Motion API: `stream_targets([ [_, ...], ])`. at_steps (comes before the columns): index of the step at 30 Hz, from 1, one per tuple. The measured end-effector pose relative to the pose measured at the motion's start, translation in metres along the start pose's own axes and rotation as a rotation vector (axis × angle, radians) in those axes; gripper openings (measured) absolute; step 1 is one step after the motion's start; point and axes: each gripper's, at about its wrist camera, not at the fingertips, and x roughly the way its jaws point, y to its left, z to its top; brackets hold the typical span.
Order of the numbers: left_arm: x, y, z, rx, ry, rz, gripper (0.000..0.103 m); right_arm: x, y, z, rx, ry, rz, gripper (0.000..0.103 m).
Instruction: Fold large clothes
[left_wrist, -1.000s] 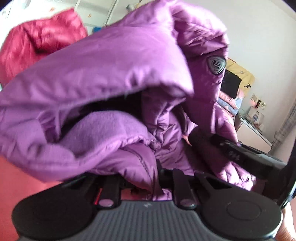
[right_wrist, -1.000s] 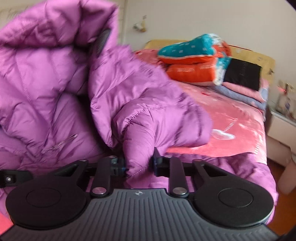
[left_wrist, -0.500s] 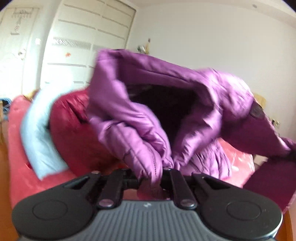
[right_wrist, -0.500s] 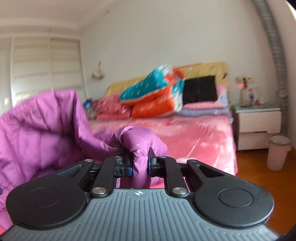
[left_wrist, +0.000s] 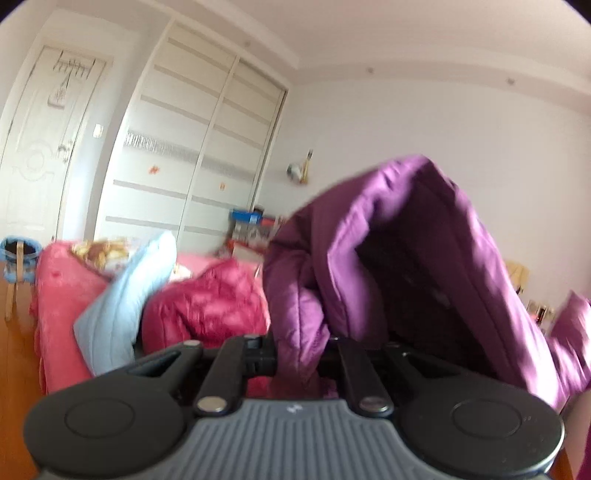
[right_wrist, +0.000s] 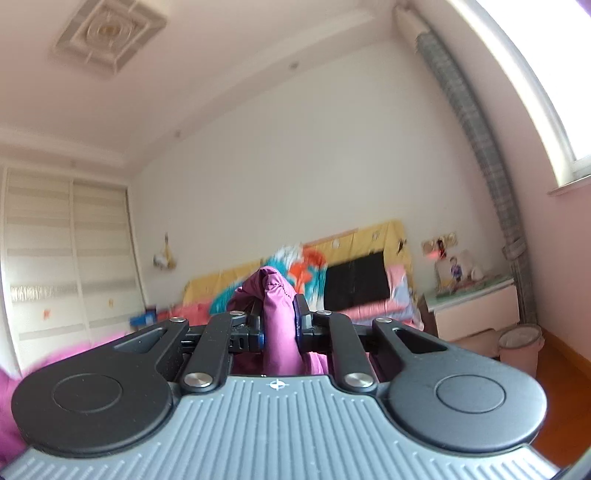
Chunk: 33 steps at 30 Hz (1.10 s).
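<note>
Purple puffer jacket (left_wrist: 417, 236) now hoisted clear off the pink bed (left_wrist: 59, 295), left tool (left_wrist: 299, 354) and right tool (right_wrist: 279, 325) both clamped on its fabric, jaws just tightened, ready to shake out flat for folding.

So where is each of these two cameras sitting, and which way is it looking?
Left wrist view: sits on the left gripper, looking along its fingers, roughly level, across the bed toward the wardrobe; the gripper is shut on the purple jacket.
Right wrist view: sits on the right gripper, tilted up toward the far wall, headboard and nightstand; it is shut on a fold of the jacket.
Both show: the purple jacket, the wardrobe, the pink bed. Neither shows the person's hands.
</note>
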Motion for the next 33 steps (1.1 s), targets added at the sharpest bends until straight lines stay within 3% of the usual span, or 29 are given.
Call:
stream_targets([
  [12, -0.067, -0.01, 0.086, -0.014, -0.25, -0.145, 0.008, -0.1, -0.026, 0.115, 0.071, -0.254, -0.053, 0.016],
  [21, -0.098, -0.022, 0.144, 0.009, -0.415, -0.204, 0.007, -0.137, -0.028, 0.195, 0.04, -0.394, -0.052, 0.016],
  [27, -0.067, -0.044, 0.164, 0.056, -0.39, -0.175, 0.008, -0.137, -0.034, 0.231, 0.007, -0.419, -0.083, 0.016],
  [30, -0.026, -0.067, 0.153, 0.069, -0.302, -0.139, 0.008, -0.1, -0.035, 0.235, -0.025, -0.383, -0.135, 0.016],
  [33, 0.02, -0.075, 0.135, 0.112, -0.266, -0.083, 0.007, -0.056, -0.042, 0.226, -0.033, -0.293, -0.147, 0.016],
])
